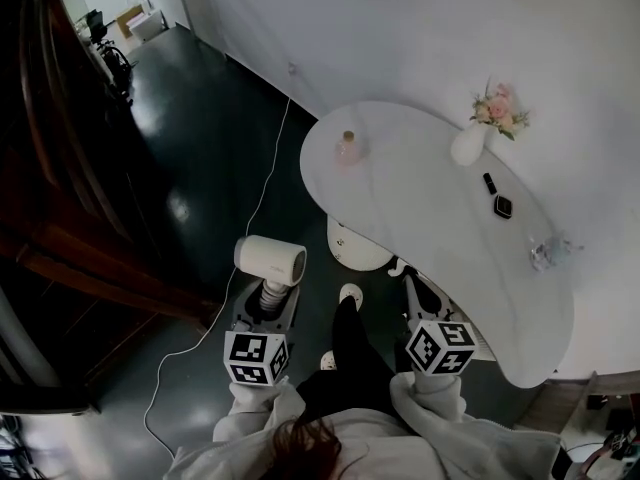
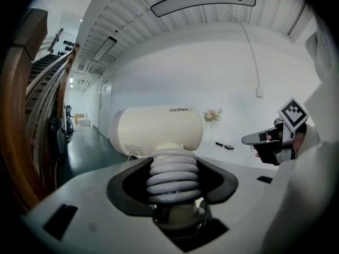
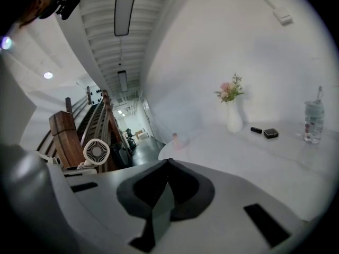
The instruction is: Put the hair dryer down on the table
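Note:
A cream hair dryer (image 1: 270, 259) with a ribbed grey-white handle (image 2: 172, 176) is held upright over the dark floor, left of the table. My left gripper (image 1: 268, 300) is shut on that handle; the barrel (image 2: 159, 130) lies crosswise just past the jaws. The white curved table (image 1: 420, 203) stands ahead and to the right. My right gripper (image 1: 412, 290) hangs by the table's near edge, shut and empty, its jaws meeting (image 3: 167, 165). It also shows from the left gripper view as the right gripper (image 2: 267, 141). The hair dryer's (image 3: 96, 152) round grille shows at the left of the right gripper view.
On the table stand a white vase of flowers (image 1: 470, 143), a pink bottle (image 1: 348, 147), two small black things (image 1: 502, 206) and a clear water bottle (image 1: 545, 252). A white cable (image 1: 255, 203) runs across the floor. A wooden staircase (image 1: 70, 228) rises at the left.

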A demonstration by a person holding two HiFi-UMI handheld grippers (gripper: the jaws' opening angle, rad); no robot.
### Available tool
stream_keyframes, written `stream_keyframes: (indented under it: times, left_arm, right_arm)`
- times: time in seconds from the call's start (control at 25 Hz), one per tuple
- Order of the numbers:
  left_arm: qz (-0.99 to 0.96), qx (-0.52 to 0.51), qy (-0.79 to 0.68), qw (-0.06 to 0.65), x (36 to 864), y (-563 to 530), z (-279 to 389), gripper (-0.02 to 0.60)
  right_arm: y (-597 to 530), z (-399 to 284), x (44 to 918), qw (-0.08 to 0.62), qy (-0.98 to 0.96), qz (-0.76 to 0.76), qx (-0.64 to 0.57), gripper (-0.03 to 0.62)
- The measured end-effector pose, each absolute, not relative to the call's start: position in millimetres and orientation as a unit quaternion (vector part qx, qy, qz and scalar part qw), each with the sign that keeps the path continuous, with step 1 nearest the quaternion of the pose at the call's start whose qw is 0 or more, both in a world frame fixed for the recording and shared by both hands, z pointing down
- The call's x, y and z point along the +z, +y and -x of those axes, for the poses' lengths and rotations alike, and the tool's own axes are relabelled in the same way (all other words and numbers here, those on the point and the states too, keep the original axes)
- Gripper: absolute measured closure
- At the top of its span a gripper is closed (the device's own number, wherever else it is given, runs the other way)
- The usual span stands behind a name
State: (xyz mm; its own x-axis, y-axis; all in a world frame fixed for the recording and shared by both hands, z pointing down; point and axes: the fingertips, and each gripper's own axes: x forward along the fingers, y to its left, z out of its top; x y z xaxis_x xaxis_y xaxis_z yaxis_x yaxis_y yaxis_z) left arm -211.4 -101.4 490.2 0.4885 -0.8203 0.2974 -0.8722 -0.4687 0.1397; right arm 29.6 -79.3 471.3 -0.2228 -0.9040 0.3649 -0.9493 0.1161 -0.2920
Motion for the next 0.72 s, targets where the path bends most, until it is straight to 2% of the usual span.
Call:
stream_keyframes:
  times: [0.72]
  left_arm:
    - [-0.878,0.102,-0.447,0.134,472,-278,127,0.354]
  right_arm:
    - [-247,-88,471,0.023,-0.728,-0.636,0.255,0.545]
